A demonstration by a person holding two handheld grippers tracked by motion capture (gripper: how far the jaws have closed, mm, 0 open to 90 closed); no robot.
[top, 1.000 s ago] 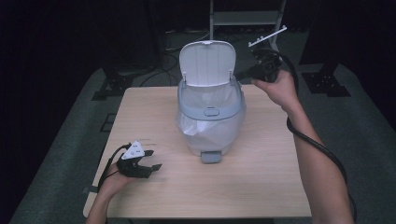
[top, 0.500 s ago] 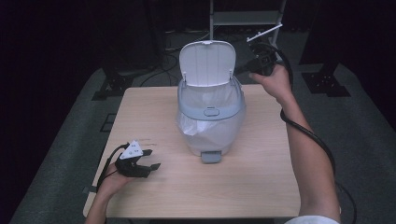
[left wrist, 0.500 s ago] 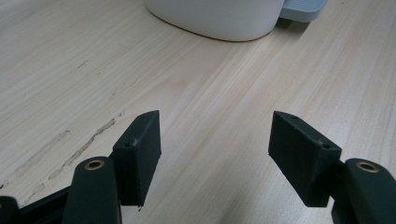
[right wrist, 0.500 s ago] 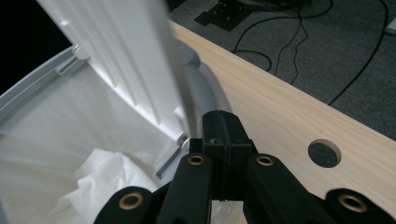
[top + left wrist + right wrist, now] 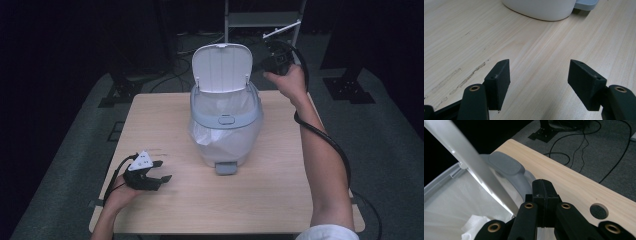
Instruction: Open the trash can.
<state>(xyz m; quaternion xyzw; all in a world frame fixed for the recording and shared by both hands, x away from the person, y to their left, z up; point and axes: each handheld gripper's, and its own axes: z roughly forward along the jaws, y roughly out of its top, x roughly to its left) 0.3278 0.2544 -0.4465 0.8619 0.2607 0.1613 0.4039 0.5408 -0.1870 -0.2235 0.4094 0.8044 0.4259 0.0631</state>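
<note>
A white and grey pedal bin stands in the middle of the wooden table, its lid raised upright and a white liner bag inside. A grey foot pedal sticks out at its front. My right gripper is up behind the bin's right rear, close to the lid; its jaws are pressed together with nothing between them. My left gripper rests near the table's front left, jaws wide apart and empty, pointing toward the bin's base.
A crumpled white tissue lies in the liner. A round hole pierces the tabletop near the back edge. Cables and black stand feet lie on the grey floor behind. A metal rack stands beyond the table.
My right hand has drifted left and toward the back of the open lid, jaws staying shut. The left hand and the bin have not moved.
</note>
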